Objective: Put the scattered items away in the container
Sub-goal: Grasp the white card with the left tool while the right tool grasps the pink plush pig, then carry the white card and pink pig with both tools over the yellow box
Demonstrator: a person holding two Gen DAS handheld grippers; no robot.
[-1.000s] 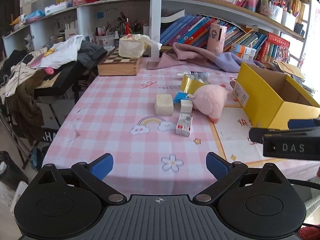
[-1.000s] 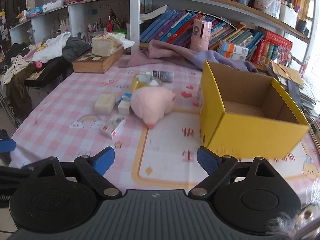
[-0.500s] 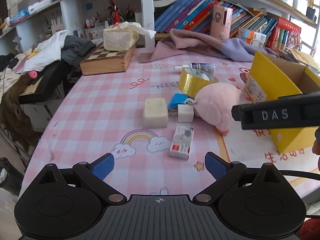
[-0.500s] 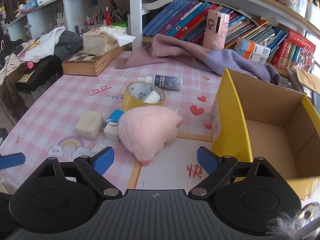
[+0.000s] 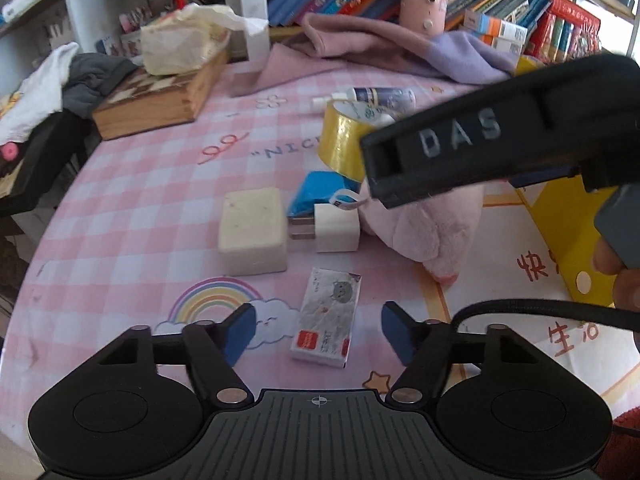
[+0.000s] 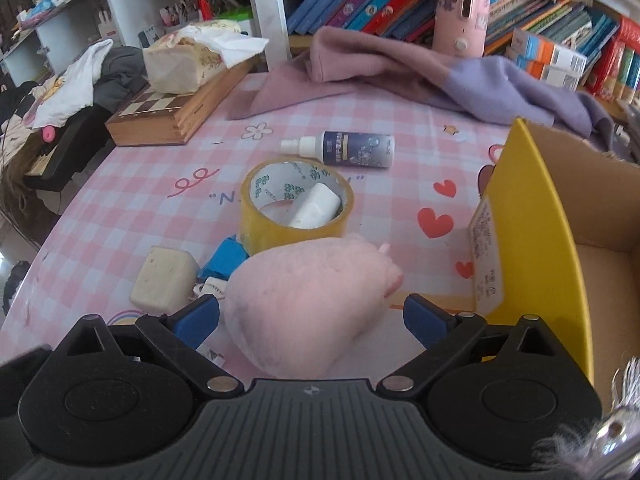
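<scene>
Grippers both low over pink checked cloth (image 5: 132, 184), each lined up on own target. Left gripper (image 5: 315, 330): jaws just closed partway, now medium gap, straddling small printed packet (image 5: 326, 322) w/ pads not yet pressing, so nothing held. Right gripper (image 6: 311, 314): jaws just opened further, now wide, pink plush (image 6: 308, 304) bulging up between fingertips, no squeeze visible.

Doing it well, as judged:
- Left: drop a bit more, square pads to packet's long sides, close gently; flat thin pack, likely to skid or tip if caught on one corner only.
- Right: sink deeper around plush's fat middle before closing; soft, will squash, so grip well in, not on fur edge.
- Lift plush first, prob., since yellow box (image 6: 532, 240) sits just right of right fingertips.

Edges & room:
- Box's near wall stands tall just beside right finger; needs clear lift over rim before swinging in.
- Ahead of right fingertips: tape roll (image 6: 296, 208) touching or nearly touching plush, white cylinder inside it; spray bottle (image 6: 352, 149) lying beyond.
- Ahead of left fingertips: beige block (image 5: 253, 232), white plug (image 5: 332, 229), blue scrap (image 5: 316, 196), close together.
- Right gripper's black body crosses above-right of left fingers; tight there, cable too. Free cloth mostly left of left fingers.
</scene>
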